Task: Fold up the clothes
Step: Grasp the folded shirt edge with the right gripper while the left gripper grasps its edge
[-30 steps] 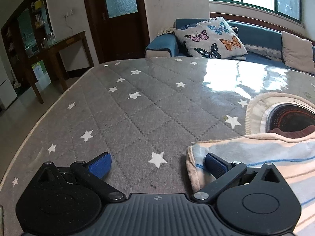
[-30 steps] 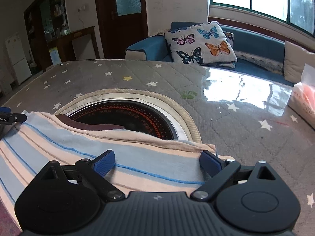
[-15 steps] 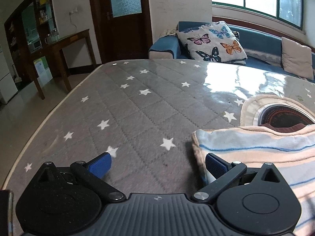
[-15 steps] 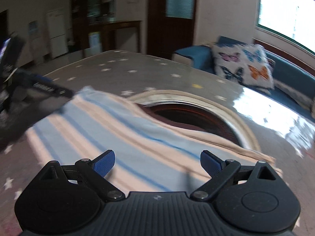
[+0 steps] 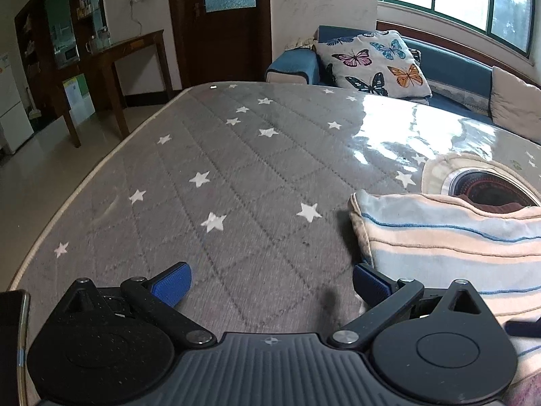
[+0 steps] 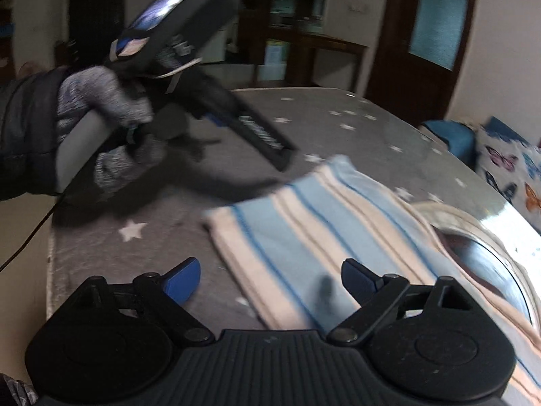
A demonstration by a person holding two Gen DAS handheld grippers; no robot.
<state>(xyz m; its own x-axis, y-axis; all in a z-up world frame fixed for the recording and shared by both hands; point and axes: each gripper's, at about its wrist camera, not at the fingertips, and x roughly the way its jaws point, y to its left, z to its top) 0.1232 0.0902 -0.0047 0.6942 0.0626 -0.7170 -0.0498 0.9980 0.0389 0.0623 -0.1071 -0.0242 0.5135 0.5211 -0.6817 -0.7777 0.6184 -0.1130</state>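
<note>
Now, over the grey starred table cover (image 5: 236,169), the left gripper (image 5: 270,280) is hanging with its blue pads spread wide and nothing between them. Toward three o'clock of it, the striped cloth (image 5: 439,237) is lying folded, its edge just beside the right pad. In the right wrist view, a gloved hand (image 6: 104,128) is gripping that tool at ten o'clock, while the right gripper (image 6: 270,277) is narrowing its wide jaws above the cloth's near corner, pinching nothing.

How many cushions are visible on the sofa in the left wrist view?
2: a butterfly-print cushion toward the blue sofa's left end, and a plain beige cushion at the right frame edge. More may sit beyond the frame.
</note>
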